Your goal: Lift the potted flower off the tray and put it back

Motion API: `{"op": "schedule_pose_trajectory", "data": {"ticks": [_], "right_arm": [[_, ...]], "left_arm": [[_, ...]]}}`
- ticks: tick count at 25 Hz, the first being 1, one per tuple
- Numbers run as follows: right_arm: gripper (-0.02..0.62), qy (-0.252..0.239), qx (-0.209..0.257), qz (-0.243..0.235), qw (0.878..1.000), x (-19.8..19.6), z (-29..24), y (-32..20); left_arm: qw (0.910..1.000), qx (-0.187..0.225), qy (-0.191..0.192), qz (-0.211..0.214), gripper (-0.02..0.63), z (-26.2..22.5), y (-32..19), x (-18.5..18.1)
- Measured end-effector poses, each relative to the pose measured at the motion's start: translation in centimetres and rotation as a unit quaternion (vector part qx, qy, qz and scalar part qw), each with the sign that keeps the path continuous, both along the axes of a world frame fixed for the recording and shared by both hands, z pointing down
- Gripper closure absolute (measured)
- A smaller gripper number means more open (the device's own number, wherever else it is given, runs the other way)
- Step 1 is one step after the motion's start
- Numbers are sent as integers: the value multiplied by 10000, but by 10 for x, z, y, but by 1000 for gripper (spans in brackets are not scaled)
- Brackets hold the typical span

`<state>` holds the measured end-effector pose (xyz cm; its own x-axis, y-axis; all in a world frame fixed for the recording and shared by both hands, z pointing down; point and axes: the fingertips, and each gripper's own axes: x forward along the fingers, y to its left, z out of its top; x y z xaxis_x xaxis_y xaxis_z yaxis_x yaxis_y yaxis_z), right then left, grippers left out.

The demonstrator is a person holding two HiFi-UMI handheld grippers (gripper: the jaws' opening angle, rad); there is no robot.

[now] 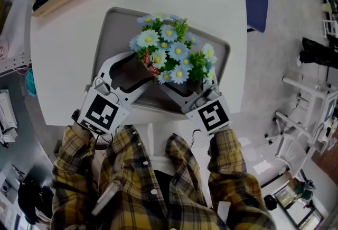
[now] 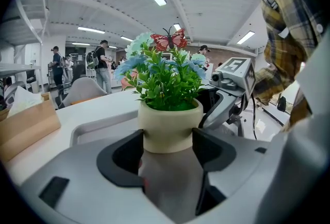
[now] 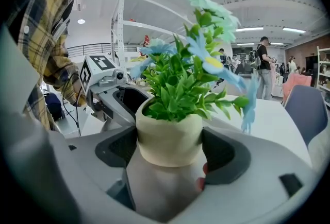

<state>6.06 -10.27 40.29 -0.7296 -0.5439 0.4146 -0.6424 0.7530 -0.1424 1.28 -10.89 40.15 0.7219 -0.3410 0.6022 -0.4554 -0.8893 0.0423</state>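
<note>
Head view: pinching cream pot of blue fabric daisies (image 2: 169, 121) between clamped left gripper (image 2: 167, 139), near left, and right gripper (image 3: 169, 147), near right, over grey tray (image 1: 108, 28); seemingly light, smooth-walled.

we see the potted flower (image 1: 171, 54) standing upright over the grey tray (image 1: 117, 37), toward its near edge: pale blue daisies with yellow centres, green leaves and a red butterfly (image 2: 168, 40), in a round cream pot (image 2: 169, 127). we cannot tell whether it touches the tray.

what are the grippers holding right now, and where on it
The flower pot: left gripper and right gripper each clamp its side wall, jaws on either side.
</note>
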Motion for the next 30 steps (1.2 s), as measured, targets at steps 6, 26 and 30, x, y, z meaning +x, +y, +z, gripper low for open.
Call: {"op": "schedule_pose_trajectory", "data": {"ticks": [6,26,30], "right_arm": [[224,-215,4,190,9996,2,-6,0],[390,-217,52,787,9967,47,-67,33],[464,-333,416,993,9936,56,-116,28]], "left_arm": [[9998,-24,165,-81,301,-1,2,0],[9973,467,393,-410,364,-80,20,10],[9931,884,602,-486,389,-127,22,21]]}}
